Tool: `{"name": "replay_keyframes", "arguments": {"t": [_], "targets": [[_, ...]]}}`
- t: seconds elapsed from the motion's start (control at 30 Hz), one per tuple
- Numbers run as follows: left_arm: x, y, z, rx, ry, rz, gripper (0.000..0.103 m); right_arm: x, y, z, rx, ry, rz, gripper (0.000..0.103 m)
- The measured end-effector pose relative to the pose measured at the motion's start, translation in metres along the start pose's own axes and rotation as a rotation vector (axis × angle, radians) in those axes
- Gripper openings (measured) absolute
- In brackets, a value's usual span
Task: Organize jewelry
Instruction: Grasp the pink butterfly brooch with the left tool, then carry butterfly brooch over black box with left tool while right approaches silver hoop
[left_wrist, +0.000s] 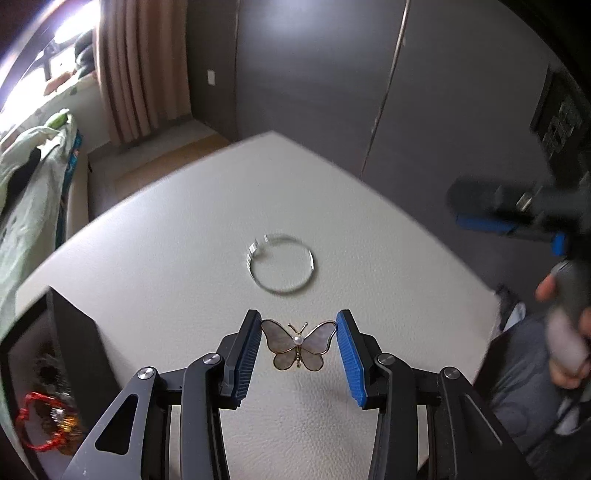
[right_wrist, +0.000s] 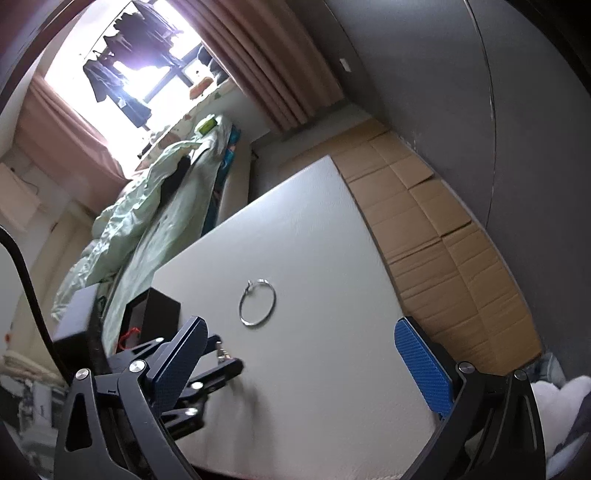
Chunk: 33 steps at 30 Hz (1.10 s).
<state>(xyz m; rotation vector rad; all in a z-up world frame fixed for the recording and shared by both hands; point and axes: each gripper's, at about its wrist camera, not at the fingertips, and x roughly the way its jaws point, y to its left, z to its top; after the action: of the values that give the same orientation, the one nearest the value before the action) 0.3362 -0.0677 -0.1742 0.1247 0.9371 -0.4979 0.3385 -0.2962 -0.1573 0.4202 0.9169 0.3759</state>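
Note:
A butterfly brooch (left_wrist: 298, 346) with pearly wings and a gold rim lies on the white table (left_wrist: 166, 240). My left gripper (left_wrist: 298, 332) is around it, and both blue pads touch its wing tips. Beyond it lies a thin silver bangle (left_wrist: 280, 264), also visible in the right wrist view as the bangle (right_wrist: 257, 302). My right gripper (right_wrist: 299, 363) hovers over the near part of the table with its fingers wide apart and nothing between them. The brooch is hidden in the right wrist view.
An open black box (left_wrist: 66, 354) stands at the table's left edge, with a red trinket (left_wrist: 40, 424) inside. A person's hand (left_wrist: 565, 332) holds the right gripper at the right. A bed with green bedding (right_wrist: 147, 206) lies beyond the table, with cardboard (right_wrist: 424, 229) on the floor.

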Motion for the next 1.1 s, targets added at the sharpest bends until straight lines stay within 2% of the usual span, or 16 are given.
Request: {"name": "replay_keyframes", "arguments": {"t": [0.13,0.23,0.4,0.6,0.73,0.93,1.1], "targets": [[-0.015,0.014,0.008,-0.046,-0.04,0.005,0.043,0.002,0.008,0.001,-0.034,-0.009,-0.015,0.099],[-0.022,0.024,0.011,-0.077,-0.061,0.02,0.043,0.006,0.016,0.0,-0.063,-0.002,-0.024,0.084],[-0.042,0.039,0.015,-0.116,-0.108,0.033,0.043,0.02,0.031,0.001,-0.122,0.026,-0.055,0.081],[-0.062,0.062,0.018,-0.162,-0.147,0.056,0.043,0.04,0.048,0.005,-0.238,0.086,-0.06,0.06],[-0.071,0.076,0.02,-0.197,-0.168,0.061,0.043,0.055,0.066,0.012,-0.395,0.134,-0.1,0.055],[-0.085,0.098,0.022,-0.247,-0.196,0.067,0.043,0.079,0.089,0.023,-0.61,0.226,-0.143,0.052],[-0.091,0.115,0.019,-0.282,-0.202,0.098,0.043,0.1,0.105,0.022,-0.772,0.293,-0.178,0.041]]}}
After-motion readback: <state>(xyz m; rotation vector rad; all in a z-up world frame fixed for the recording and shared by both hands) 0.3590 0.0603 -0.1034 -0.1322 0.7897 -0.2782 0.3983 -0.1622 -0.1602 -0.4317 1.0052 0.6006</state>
